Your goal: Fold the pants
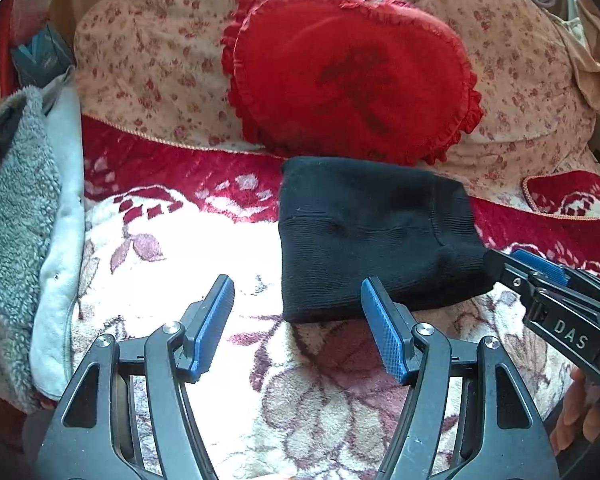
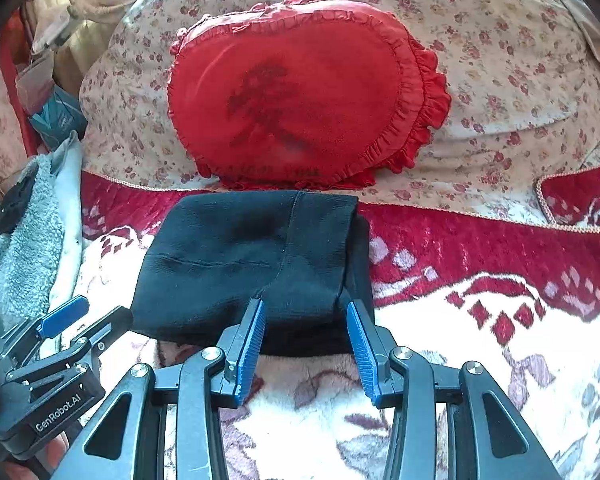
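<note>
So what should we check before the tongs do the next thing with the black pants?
1. Pants folded into a compact bundle on the blanket: ok.
2. Left tongs open, nothing between the pads: ok.
3. Right tongs open, not pinching the pants: ok; they are right at the bundle's near edge.
4. Fold edges lined up: not ok, a lower layer sticks out on the bundle's right in the right wrist view.
5. Red pillow clear of the pants: cannot tell, its lower edge sits right at the bundle's far edge.
6. Grey fleece away from the pants: ok.
</note>
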`<state>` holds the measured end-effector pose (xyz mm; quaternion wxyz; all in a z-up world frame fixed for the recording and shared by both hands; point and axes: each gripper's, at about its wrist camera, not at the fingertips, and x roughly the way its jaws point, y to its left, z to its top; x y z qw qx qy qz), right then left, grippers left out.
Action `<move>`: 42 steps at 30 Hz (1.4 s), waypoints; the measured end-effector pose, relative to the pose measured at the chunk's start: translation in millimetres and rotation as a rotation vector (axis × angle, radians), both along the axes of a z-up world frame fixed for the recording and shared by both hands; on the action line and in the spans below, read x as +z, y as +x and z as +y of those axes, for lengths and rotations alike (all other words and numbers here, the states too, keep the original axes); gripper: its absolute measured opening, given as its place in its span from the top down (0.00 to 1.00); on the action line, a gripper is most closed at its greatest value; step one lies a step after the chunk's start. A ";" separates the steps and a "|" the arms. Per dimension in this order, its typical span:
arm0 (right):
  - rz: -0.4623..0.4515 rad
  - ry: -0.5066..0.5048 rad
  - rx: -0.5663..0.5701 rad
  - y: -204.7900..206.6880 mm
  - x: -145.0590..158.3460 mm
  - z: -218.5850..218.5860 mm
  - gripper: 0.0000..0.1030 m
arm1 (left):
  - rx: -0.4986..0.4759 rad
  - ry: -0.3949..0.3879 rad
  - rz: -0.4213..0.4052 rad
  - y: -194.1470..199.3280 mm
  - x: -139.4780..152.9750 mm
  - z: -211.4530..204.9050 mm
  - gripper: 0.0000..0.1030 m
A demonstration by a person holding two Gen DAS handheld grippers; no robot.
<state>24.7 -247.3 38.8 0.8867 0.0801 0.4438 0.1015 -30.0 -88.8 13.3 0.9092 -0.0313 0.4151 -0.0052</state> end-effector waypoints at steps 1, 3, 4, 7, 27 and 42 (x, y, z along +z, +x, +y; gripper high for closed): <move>0.001 0.004 -0.002 -1.4 0.4 -0.6 0.60 | -0.003 0.000 -0.005 -2.1 1.6 -0.6 0.36; 0.001 0.013 -0.003 -4.7 2.0 -1.9 0.60 | -0.003 0.003 -0.017 -5.1 4.0 -1.3 0.36; 0.001 0.014 -0.003 -5.8 2.6 -2.4 0.60 | -0.004 0.003 -0.020 -6.2 4.9 -1.4 0.36; -0.002 0.022 -0.003 -8.5 4.3 -3.1 0.60 | 0.001 0.000 -0.027 -7.7 6.0 -0.2 0.36; 0.015 0.033 0.017 -5.7 1.0 1.8 0.60 | -0.009 0.013 -0.025 -6.2 2.7 -3.4 0.36; 0.029 0.032 0.037 -2.6 -4.5 10.7 0.60 | -0.008 0.004 -0.014 -6.2 -0.7 -0.3 0.36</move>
